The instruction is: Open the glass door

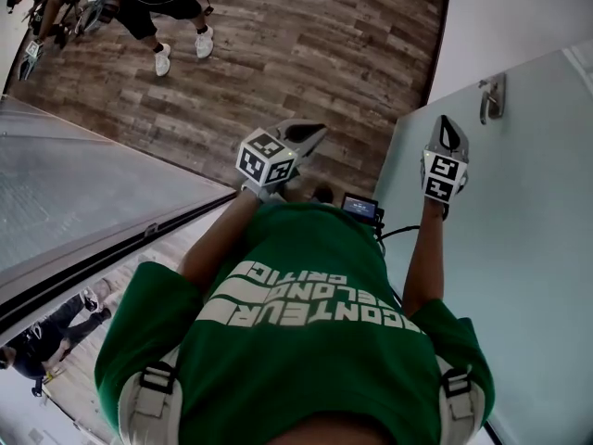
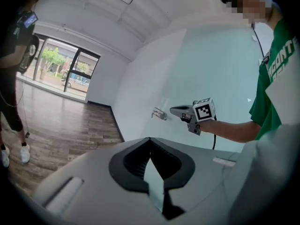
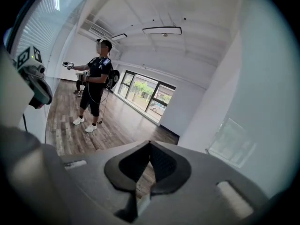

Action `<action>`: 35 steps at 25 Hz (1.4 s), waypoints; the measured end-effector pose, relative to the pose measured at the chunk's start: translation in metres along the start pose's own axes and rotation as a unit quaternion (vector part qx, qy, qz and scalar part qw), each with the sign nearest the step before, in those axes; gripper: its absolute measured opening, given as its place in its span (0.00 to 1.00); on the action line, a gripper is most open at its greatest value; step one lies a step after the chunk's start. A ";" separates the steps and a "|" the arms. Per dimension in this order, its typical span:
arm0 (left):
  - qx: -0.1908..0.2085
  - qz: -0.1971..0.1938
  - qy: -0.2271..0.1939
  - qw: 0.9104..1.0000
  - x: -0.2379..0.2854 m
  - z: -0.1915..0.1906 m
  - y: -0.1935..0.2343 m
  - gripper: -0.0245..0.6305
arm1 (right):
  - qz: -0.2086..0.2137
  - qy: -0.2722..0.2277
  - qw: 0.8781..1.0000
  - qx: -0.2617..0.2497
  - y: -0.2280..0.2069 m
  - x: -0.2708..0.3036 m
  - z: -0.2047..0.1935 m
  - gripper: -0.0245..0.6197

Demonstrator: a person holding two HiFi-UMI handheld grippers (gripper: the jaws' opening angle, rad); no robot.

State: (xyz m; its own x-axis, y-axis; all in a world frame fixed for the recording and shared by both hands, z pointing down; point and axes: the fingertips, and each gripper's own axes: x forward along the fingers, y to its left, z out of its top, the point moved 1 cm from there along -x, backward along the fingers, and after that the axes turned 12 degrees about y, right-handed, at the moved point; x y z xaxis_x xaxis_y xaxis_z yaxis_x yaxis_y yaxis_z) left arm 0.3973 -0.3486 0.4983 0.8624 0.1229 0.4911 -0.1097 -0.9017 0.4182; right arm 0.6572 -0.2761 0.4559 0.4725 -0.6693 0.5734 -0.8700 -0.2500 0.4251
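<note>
The pale frosted glass door [image 1: 519,248] fills the right of the head view, with a metal handle [image 1: 491,98] near its top edge. My right gripper [image 1: 448,123] is shut and empty, held in front of the door a little left of and below the handle, not touching it. The left gripper view shows the same handle [image 2: 159,113] just beyond the right gripper [image 2: 172,110] on the door [image 2: 211,64]. My left gripper [image 1: 315,133] hangs over the wooden floor, left of the door's edge, jaws shut on nothing [image 2: 150,139]. In its own view the right gripper [image 3: 150,143] points into the room.
Another person [image 1: 157,7] with grippers stands on the wooden floor [image 1: 306,54] further into the room, also in the right gripper view [image 3: 96,83]. A second glass panel [image 1: 83,184] with a dark track lies to my left. Large windows [image 3: 145,93] line the far wall.
</note>
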 end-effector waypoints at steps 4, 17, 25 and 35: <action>-0.006 0.007 -0.001 1.000 -0.005 -0.004 0.002 0.06 | 0.036 -0.017 0.999 0.000 0.027 -0.010 0.012 0.03; -0.014 0.019 -0.007 1.000 -0.021 -0.017 0.002 0.06 | 0.123 -0.044 0.991 -0.009 0.102 -0.036 0.022 0.03; -0.016 0.026 -0.012 0.999 -0.023 -0.018 0.001 0.06 | 0.179 -0.048 0.982 -0.022 0.146 -0.040 0.028 0.03; -0.021 0.030 -0.017 0.999 -0.027 -0.026 0.001 0.06 | 0.243 -0.049 0.967 -0.052 0.194 -0.046 0.034 0.03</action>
State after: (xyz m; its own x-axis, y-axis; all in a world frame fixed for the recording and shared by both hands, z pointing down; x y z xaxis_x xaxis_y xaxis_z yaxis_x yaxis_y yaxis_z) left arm 0.3610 -0.3417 0.5050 0.8694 0.0540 0.4911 -0.1826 -0.8886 0.4209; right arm 0.4621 -0.3176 0.4874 -0.0084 -0.7545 0.6562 -0.9648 0.1786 0.1929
